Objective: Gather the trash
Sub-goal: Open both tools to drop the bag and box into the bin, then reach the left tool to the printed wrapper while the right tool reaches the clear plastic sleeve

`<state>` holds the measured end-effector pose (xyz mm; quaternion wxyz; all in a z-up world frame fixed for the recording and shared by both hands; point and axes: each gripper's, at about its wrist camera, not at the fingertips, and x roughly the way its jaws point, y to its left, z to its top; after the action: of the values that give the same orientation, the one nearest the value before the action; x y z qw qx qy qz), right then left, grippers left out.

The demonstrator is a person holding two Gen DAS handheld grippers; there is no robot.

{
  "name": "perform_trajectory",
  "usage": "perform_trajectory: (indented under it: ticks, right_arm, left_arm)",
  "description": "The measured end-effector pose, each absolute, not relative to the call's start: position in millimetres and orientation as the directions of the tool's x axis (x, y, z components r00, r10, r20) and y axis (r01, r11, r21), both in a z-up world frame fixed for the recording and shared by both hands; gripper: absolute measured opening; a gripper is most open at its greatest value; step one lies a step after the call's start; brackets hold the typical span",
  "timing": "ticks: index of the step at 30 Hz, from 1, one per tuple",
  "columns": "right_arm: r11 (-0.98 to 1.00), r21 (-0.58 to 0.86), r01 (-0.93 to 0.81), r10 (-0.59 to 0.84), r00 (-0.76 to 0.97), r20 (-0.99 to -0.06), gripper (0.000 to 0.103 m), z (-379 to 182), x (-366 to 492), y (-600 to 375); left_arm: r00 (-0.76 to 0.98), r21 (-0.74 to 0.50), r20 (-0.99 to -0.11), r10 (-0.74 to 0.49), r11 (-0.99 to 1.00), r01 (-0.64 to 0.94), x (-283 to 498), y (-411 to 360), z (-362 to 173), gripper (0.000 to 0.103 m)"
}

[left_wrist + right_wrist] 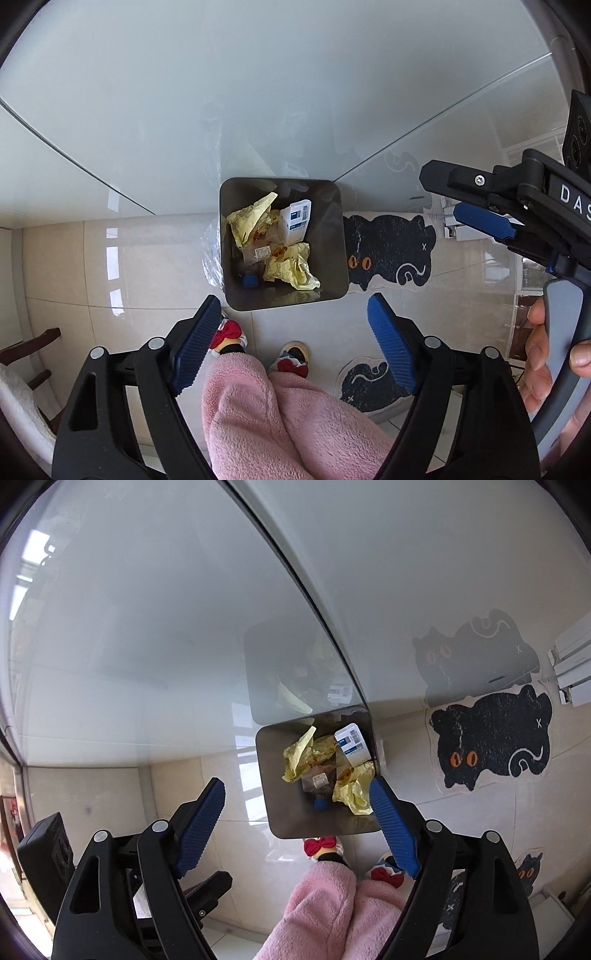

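Left wrist view had our left tool [293,321] pointing steeply down with its blue pads spread wide and nothing between them, hanging above the dark square bin [341,236] that stood on the tiled floor just beside the edge of the glass worktop [184,110]. From the right wrist view our right tool [297,805] was likewise released and empty, above the same bin [266,775]. The trash lay inside the bin: two crumpled yellow wrappers [291,267], a small white carton with blue print [295,221], a clear plastic packet [256,254] and a blue cap [249,281] low in one corner. We judged all of it to be light. The wrappers looked soft and would crush under the pads, so a raised fold was the best place to pinch them. The carton seemed stiffer and would take a grip across its narrow sides. The clear packet looked slippery and flat, hard to lift cleanly. We saw no loose trash on the glass in either view, though much of the worktop lay outside them. A black cat-shaped mat [391,251] lay on the floor beside the bin.
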<state>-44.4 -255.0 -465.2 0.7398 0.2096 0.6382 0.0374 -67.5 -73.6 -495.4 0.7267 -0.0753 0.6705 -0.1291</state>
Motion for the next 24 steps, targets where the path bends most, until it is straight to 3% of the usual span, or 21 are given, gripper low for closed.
perform_trajectory:
  ticks: [2,8,24]
  right_arm:
    - [0.913,0.351,0.209,0.309,0.208,-0.928,0.094,-445.8,-48.9,-260.4]
    - [0.924,0.341,0.172,0.283,0.290,-0.914,0.100,-374.3,-61.0,-270.9]
    - [0.931,0.355,0.091,0.236,0.592,-0.771,0.100,-201.1,-30.4,-284.0]
  left_arm:
    - [0.091,-0.279,-0.953,-0.288,0.955,0.098,-68.4,-71.9,-476.8,0.084]
    - [0.189,-0.245,-0.944,-0.271,0.958,0.148,-74.0,-65.1,-406.7,0.095]
    - [0.524,-0.198,-0.818,-0.238,0.971,0.132,-45.5,0.3,-228.2,0.095]
